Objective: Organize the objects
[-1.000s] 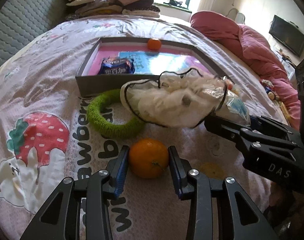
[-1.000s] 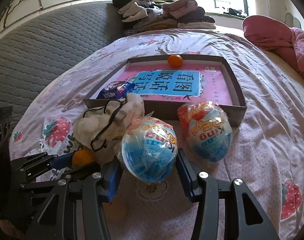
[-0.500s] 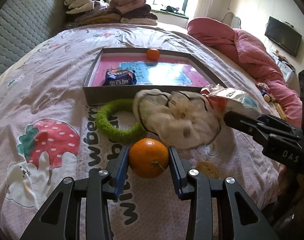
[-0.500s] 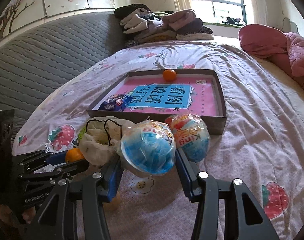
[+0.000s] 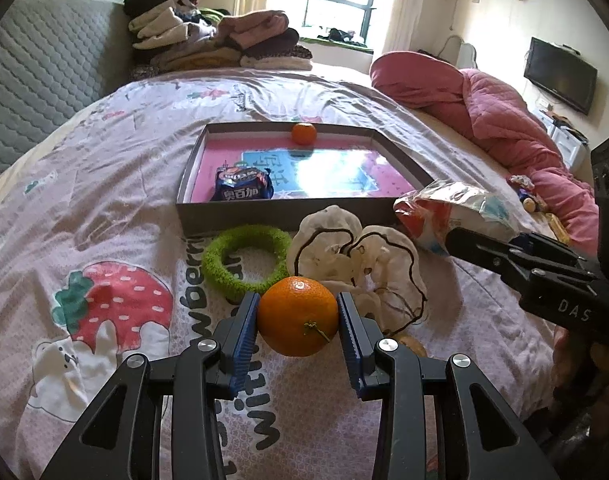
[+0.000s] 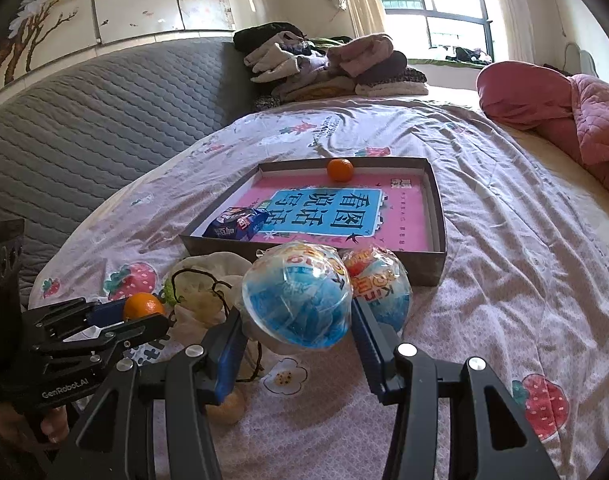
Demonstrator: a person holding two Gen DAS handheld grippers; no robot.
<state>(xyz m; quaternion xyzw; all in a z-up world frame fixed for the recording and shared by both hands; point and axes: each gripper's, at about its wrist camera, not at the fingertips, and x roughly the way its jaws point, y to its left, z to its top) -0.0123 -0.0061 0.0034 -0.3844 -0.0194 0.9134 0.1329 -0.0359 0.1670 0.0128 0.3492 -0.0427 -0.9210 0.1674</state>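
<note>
My left gripper (image 5: 298,322) is shut on an orange (image 5: 298,316) and holds it above the bedspread. It also shows in the right wrist view (image 6: 142,306). My right gripper (image 6: 296,316) is shut on a blue wrapped snack ball (image 6: 296,306), lifted off the bed; it shows in the left wrist view (image 5: 456,214). A second wrapped ball (image 6: 380,280) lies by the grey box tray (image 6: 434,264). The tray (image 5: 188,222) holds a blue biscuit packet (image 5: 242,188) and a small orange (image 5: 303,133).
A green fuzzy ring (image 5: 244,260) and a white drawstring pouch (image 5: 356,260) lie in front of the tray. Folded clothes (image 5: 212,46) are stacked at the bed's far end. A pink quilt (image 5: 504,112) lies at the right. A grey padded headboard (image 6: 84,120) is at the left.
Both grippers have risen and drawn back from the tray with their loads. The white pouch has dropped from near the right gripper onto the bed.
</note>
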